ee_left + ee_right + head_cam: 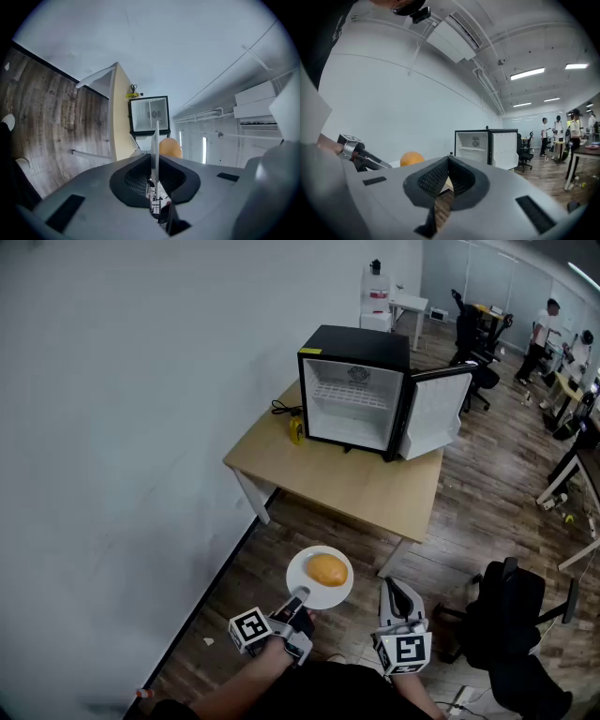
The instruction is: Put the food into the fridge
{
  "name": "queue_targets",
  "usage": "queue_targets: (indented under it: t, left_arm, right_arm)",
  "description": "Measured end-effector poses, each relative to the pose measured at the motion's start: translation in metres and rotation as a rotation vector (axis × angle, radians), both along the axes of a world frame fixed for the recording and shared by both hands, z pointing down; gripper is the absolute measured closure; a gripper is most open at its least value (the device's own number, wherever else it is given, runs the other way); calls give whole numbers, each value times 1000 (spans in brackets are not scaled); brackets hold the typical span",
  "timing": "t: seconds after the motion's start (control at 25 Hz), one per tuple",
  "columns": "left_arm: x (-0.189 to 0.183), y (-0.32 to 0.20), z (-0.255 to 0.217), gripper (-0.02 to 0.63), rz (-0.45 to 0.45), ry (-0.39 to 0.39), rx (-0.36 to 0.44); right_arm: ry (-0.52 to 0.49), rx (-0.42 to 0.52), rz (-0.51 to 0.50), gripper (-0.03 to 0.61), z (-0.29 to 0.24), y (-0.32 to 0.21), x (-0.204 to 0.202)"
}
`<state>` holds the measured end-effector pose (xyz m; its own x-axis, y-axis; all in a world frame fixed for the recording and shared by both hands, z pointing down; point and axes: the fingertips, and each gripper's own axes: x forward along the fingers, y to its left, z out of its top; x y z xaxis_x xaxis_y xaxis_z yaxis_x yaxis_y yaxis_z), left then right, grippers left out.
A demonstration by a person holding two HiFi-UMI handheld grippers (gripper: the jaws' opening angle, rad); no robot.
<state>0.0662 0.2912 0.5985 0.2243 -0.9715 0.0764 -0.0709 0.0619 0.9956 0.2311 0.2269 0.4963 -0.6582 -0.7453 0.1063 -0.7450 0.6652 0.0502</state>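
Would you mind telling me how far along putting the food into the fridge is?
Done: the small black fridge on the light wooden table has its white door open. In hand: the left gripper is shut on the rim of the round white plate, carrying the round orange food; the right gripper is shut, empty. Left: bring the plate over and set it inside.

Bright, even light from ceiling strips (527, 73); gripper views bend fisheye, corners dark.
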Motion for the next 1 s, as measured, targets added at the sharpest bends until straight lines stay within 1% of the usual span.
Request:
queue_targets:
  t: [0.12,0.2,0.28,0.36,0.52,0.6,0.76,0.92,1.0]
  left_arm:
    - [8,3,-7,583,-7,27,19]
    - [12,4,-7,583,-8,32,17]
    - [14,4,-7,583,-9,37,21]
    - [13,3,-7,584,-10,34,25]
    - [7,6,-4,583,-20,25,15]
    - [4,3,-5,583,-23,27,19]
    - [-6,-7,2,583,-21,28,15]
    - [-19,-28,13,583,3,13,26]
    - [-22,-38,23,583,15,25,19]
  right_arm:
    - [-8,9,-5,518,-1,5,5]
    - [-34,-3,-11,518,-1,8,9]
    - [-58,12,-18,518,-2,11,13]
    - [-50,23,-20,518,-1,13,15]
    - [-26,-17,8,518,10,16,18]
    - [-28,-21,4,518,15,15,16]
    - [-29,-8,28,518,20,4,11]
    - [-34,-17,63,518,24,-18,2]
    - [-11,-34,63,518,28,-27,-4]
